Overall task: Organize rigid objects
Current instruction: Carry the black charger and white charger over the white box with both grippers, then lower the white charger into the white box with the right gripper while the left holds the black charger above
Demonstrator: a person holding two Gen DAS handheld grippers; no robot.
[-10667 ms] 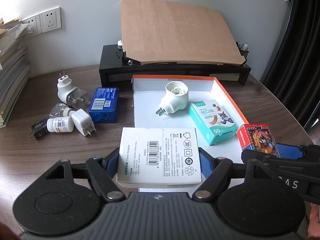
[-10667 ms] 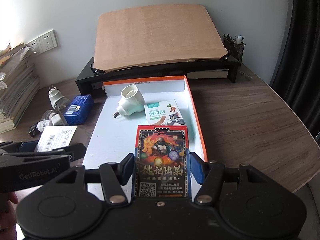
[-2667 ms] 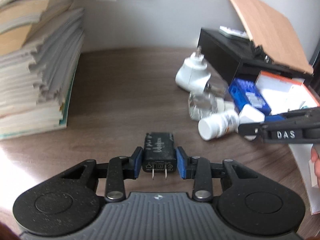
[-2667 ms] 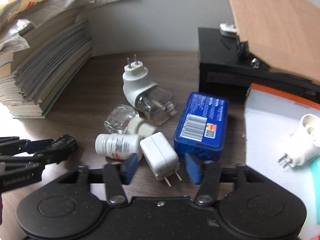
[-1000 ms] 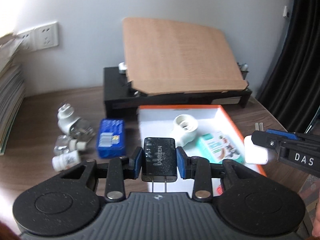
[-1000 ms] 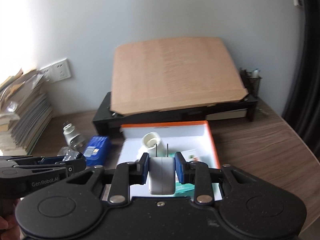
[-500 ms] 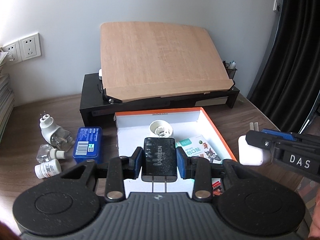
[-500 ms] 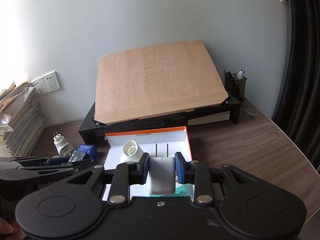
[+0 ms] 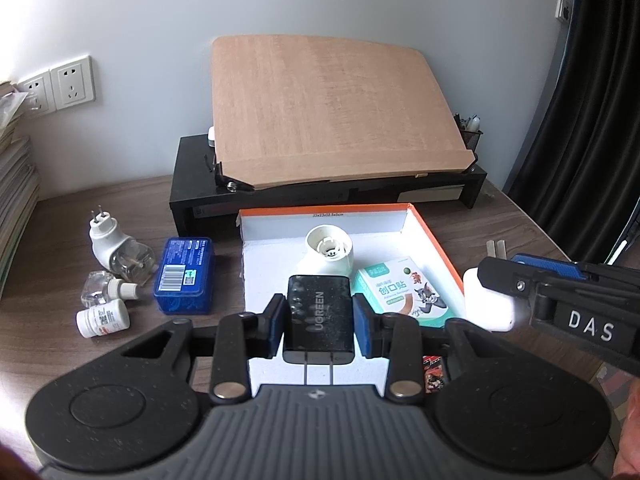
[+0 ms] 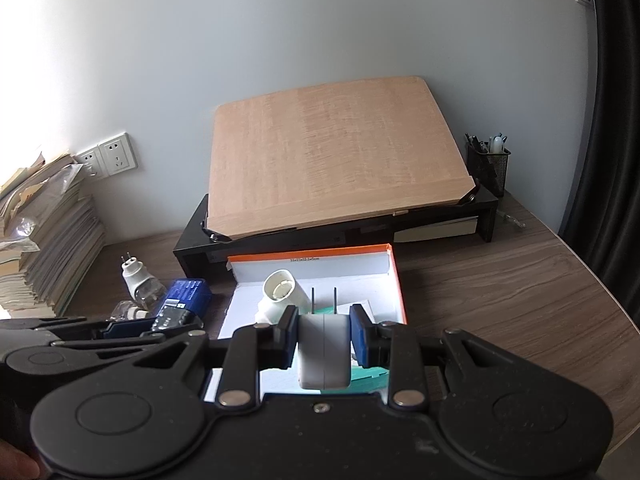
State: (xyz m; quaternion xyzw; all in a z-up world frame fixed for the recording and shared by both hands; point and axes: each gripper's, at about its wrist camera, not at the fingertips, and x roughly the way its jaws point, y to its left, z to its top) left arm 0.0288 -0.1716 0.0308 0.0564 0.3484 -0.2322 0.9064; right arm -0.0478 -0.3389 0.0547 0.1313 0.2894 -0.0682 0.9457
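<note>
My left gripper (image 9: 319,318) is shut on a black charger (image 9: 319,322), prongs pointing back at the camera, held above the near half of the orange-rimmed white box (image 9: 434,242). My right gripper (image 10: 323,334) is shut on a white charger (image 10: 323,354) with its prongs pointing forward, over the box (image 10: 396,280); the same white charger (image 9: 486,304) shows at the box's right rim in the left wrist view. Inside the box lie a white plug-in holder (image 9: 330,250), a teal plaster box (image 9: 402,290) and a red card box (image 9: 434,372).
On the wooden table left of the box lie a blue case (image 9: 184,274), a white plug-in with a clear bottle (image 9: 114,246), a glass refill (image 9: 102,286) and a white pill bottle (image 9: 102,316). Behind stands a black riser with a tilted wooden board (image 9: 332,112). Stacked papers (image 10: 48,248) rise at far left.
Both grippers have kept their chargers. The left view has swung from the left-hand clutter to face the box, which now sits closer and lower in frame; the right gripper has barely shifted.
</note>
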